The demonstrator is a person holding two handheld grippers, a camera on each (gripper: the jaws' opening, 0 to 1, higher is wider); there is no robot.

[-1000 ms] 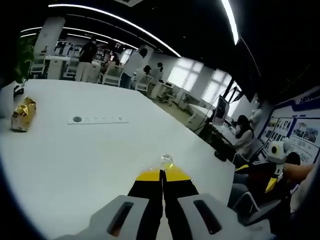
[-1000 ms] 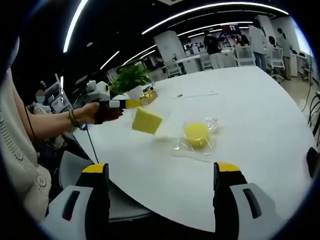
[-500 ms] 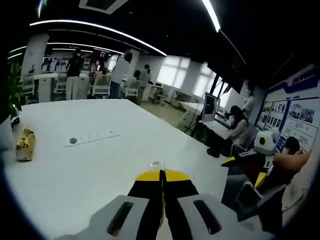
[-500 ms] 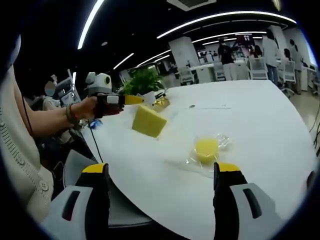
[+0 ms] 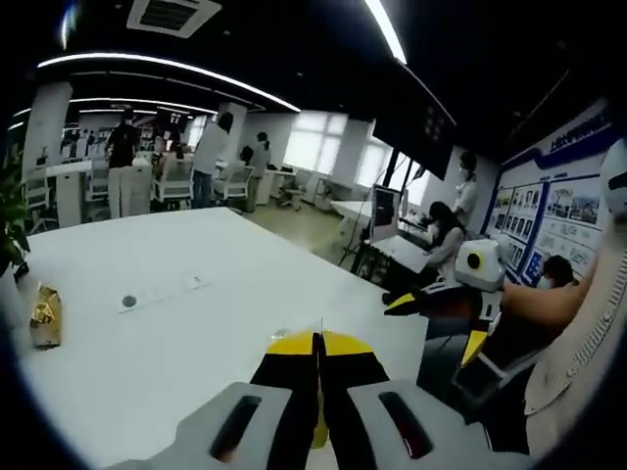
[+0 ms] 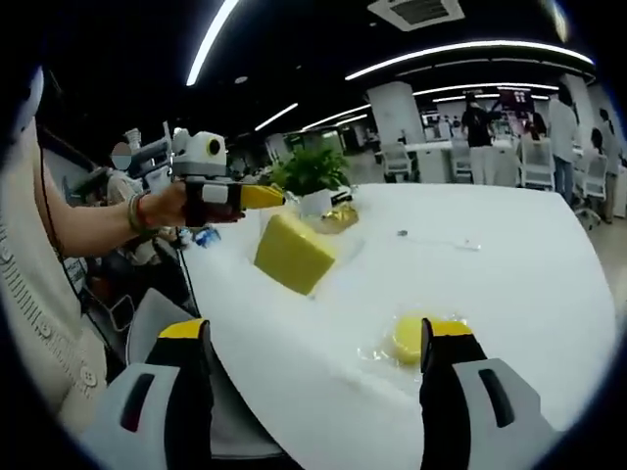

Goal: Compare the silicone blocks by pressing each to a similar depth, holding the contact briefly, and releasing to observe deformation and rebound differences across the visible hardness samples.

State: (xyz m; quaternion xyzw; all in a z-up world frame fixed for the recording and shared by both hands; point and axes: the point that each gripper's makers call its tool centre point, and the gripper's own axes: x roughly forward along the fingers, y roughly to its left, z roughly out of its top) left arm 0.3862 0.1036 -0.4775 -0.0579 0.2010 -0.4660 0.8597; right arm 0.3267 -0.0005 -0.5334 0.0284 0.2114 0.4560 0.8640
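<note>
The left gripper (image 6: 263, 197) pinches a bagged yellow block (image 6: 294, 254); the right gripper (image 6: 313, 338) gapes above a bagged yellow disc (image 6: 405, 338).

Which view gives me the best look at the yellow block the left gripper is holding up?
The right gripper view: the yellow block hangs in full under the left gripper, above the white table. In the left gripper view only a yellow sliver peeks between that gripper's closed jaws.

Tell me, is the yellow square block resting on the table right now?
No, in the right gripper view the yellow square block hangs in its clear bag from the left gripper, lifted above the white table.
</note>
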